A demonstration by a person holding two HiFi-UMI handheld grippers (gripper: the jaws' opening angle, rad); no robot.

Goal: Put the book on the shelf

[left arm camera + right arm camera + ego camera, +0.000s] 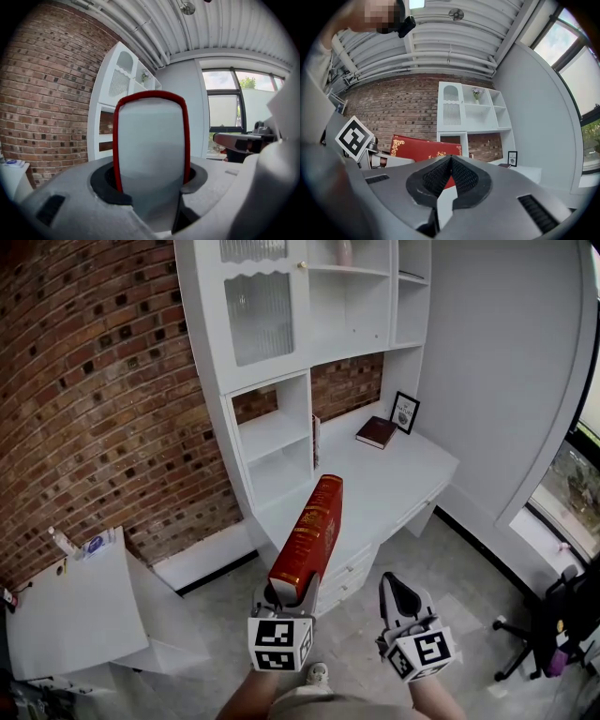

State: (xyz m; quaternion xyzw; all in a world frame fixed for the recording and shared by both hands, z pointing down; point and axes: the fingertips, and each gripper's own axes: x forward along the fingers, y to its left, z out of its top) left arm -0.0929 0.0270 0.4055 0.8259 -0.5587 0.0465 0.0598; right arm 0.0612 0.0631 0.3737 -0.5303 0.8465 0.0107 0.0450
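Two tongs are in view, both held low in front of the person, above a tiled floor. The left tongs are clenched on a red book. In the left gripper view the black pads press on the two red covers at the book's lower end, and the pale page edge fills the space between them. The book stands up out of the tongs and leans forward toward the white shelf unit. It is in the air, short of the bench and touching no shelf. The right gripper view shows gold ornament on its cover.

The right tongs are clenched on nothing. In the right gripper view the ribbed pad tips meet, with no object between them. They are level beside the left tongs, and the two are apart.

The bench runs under the shelf unit. On it a dark book lies flat near the back. Just beside that book, a small framed picture stands upright against the side wall. Two open compartments stand at the bench's left end. Thin upright items next to them are too small to identify.

A brick wall lies left of the unit, with a white side table before it. An office chair stands at far right.
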